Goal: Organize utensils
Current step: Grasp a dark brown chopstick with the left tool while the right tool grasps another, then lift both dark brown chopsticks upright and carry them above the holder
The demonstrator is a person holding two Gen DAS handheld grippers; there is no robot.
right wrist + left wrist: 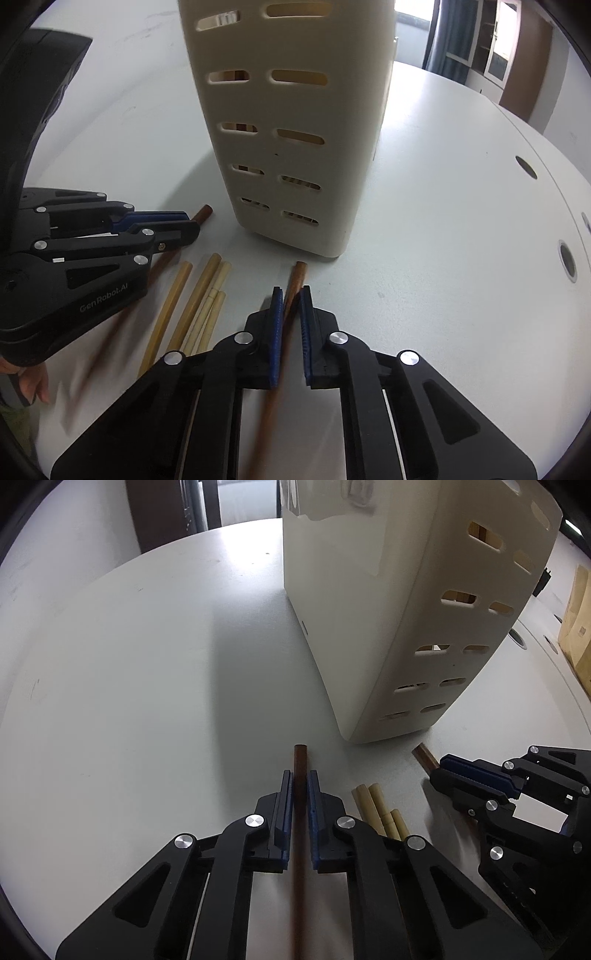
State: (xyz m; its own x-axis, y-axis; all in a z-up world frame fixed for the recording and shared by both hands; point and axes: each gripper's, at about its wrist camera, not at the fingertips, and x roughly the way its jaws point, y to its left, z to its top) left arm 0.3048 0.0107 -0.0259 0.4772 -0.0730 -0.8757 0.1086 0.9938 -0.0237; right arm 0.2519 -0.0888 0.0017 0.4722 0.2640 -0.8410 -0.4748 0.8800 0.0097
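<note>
A dark brown chopstick is being gripped by the left gripper, whose blue-padded fingers are drawn narrow and are pressing on the stick from both sides. The stick's blunt end is sticking out just past the fingertips and is pointing toward the near corner of the holder.

A second dark brown chopstick is being held in the same manner by the right gripper. Its fingers are narrowed around the stick, which is lying slightly slanted between the blue pads, its tip being carried close to the base of the holder.

The holder, a cream plastic box with rows of slots in its side, is standing upright on the white table. Through the upper slots, pale sticks can be seen standing inside it.

A loose bundle of pale bamboo chopsticks is lying flat on the table between the two grippers, near the holder but apart from it. In the left wrist view, their ends are showing just beside the left gripper's right finger. Neither gripper is touching them.

In the right wrist view, the left gripper is appearing at the left edge, with the brown stick jutting out beyond its tips. In the left wrist view, the right gripper is likewise seen at the lower right, closed on its stick.
</note>
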